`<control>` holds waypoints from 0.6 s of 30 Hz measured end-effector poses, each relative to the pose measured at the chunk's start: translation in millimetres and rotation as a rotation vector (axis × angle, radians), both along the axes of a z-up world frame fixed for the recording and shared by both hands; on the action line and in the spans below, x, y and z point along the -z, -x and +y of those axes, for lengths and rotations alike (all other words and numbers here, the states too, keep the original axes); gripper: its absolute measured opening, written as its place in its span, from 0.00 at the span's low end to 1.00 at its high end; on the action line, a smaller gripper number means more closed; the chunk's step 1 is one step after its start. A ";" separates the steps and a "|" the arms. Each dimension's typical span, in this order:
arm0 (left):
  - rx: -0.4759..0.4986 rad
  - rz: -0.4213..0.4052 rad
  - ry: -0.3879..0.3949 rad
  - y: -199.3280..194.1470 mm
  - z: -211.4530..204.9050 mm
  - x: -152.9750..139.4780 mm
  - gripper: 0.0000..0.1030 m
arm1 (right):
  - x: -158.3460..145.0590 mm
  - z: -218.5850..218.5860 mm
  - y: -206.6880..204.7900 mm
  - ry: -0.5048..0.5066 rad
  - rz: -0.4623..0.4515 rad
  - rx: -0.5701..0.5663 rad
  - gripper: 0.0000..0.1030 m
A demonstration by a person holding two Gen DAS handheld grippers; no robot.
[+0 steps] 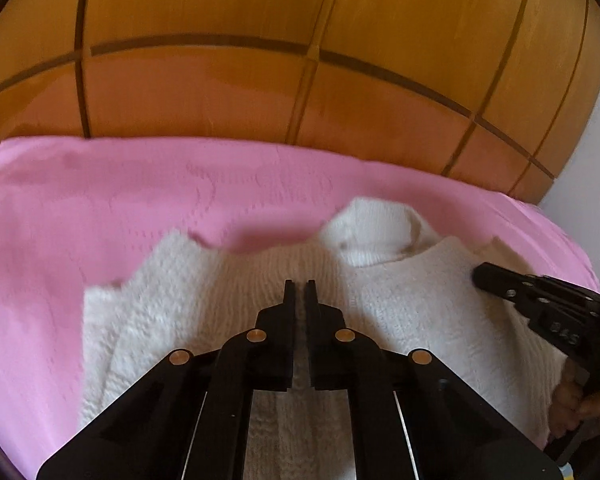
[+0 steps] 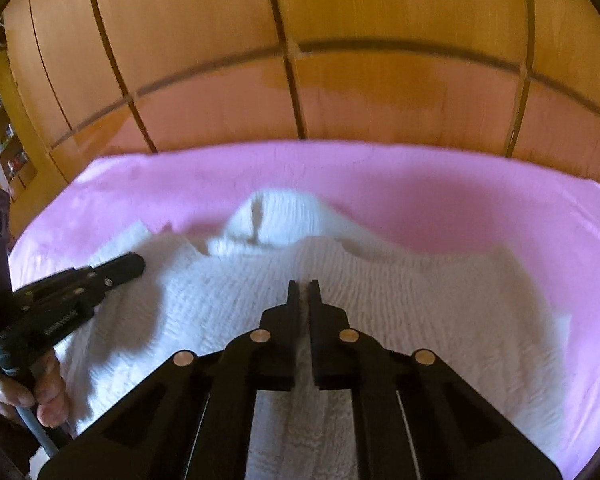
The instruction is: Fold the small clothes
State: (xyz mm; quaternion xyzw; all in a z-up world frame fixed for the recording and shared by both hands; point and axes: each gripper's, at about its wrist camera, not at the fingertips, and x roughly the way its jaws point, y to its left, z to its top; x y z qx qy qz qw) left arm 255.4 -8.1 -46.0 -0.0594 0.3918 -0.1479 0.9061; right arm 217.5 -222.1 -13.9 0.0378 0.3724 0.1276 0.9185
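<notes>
A white knit sweater (image 1: 400, 300) (image 2: 420, 300) lies spread on a pink bedsheet (image 1: 100, 200) (image 2: 460, 192), its turtleneck collar (image 1: 376, 232) (image 2: 276, 220) pointing away from me. My left gripper (image 1: 300, 284) hovers over the sweater's middle with its jaws shut and no cloth pinched. It also shows at the left of the right wrist view as the left gripper (image 2: 138, 262), casting a shadow on the knit. My right gripper (image 2: 304, 284) is shut over the sweater below the collar, also holding nothing. From the left wrist view the right gripper (image 1: 478, 274) points in from the right.
Wooden wardrobe doors (image 1: 220, 92) (image 2: 380, 80) rise just behind the bed's far edge. A shelf with small items (image 2: 4, 136) stands far left. A person's hand (image 2: 48, 396) grips the left tool's handle, and another hand (image 1: 572, 400) holds the right one. Pink sheet surrounds the sweater.
</notes>
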 end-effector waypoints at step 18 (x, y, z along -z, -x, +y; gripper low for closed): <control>-0.115 0.051 -0.037 4.6 18.3 4.9 0.62 | 30.1 -3.7 -16.8 0.036 0.048 0.077 0.59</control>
